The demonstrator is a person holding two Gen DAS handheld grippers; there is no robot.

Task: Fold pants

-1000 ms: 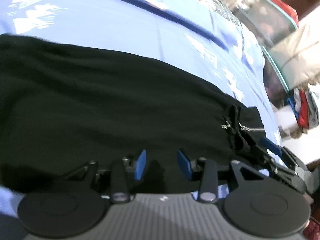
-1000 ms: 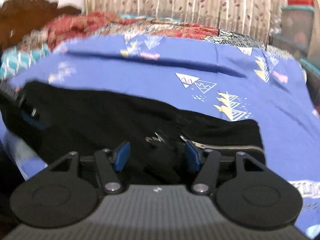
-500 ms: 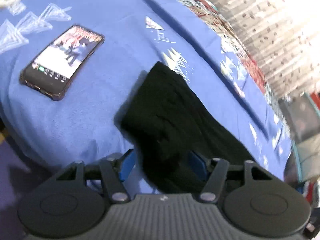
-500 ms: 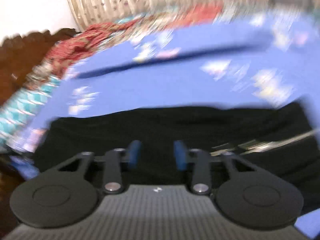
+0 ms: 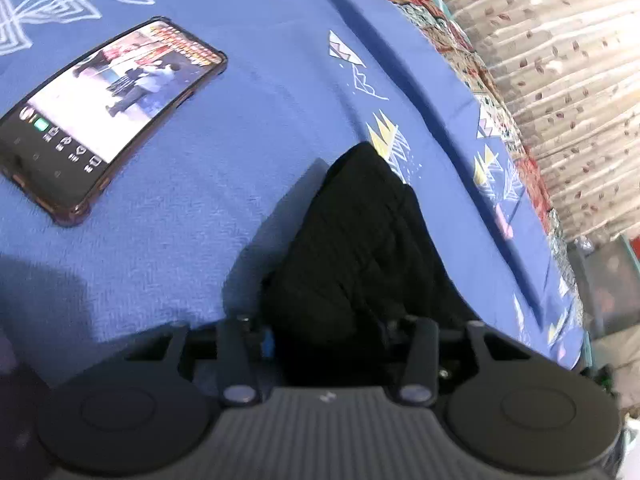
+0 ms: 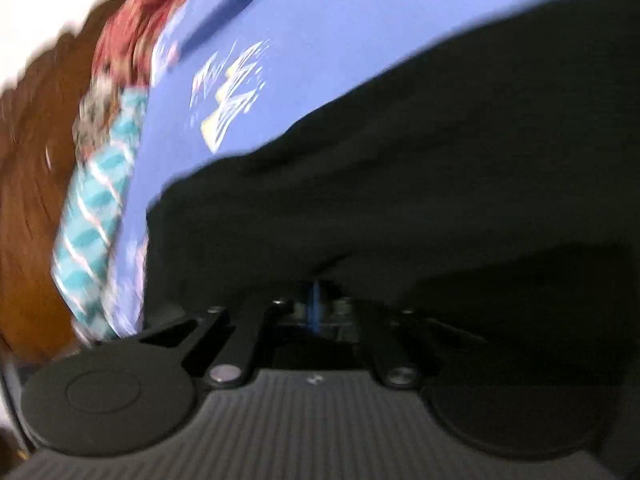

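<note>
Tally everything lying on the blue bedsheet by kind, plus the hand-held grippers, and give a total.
Black pants: 1
Phone, screen lit: 1
Hand-held grippers: 2, the left hand-held gripper closing with pants fabric between its fingers, the right hand-held gripper shut at the pants' edge
Total: 4, on the blue bedsheet

You are in a bedroom at home: a bed with a blue sheet [image 5: 240, 208], a phone [image 5: 108, 112] on it, and curtains [image 5: 560, 80] behind.

Phone [image 5: 104, 116] left of black pants [image 5: 360, 248], bare blue sheet [image 5: 248, 128] between
</note>
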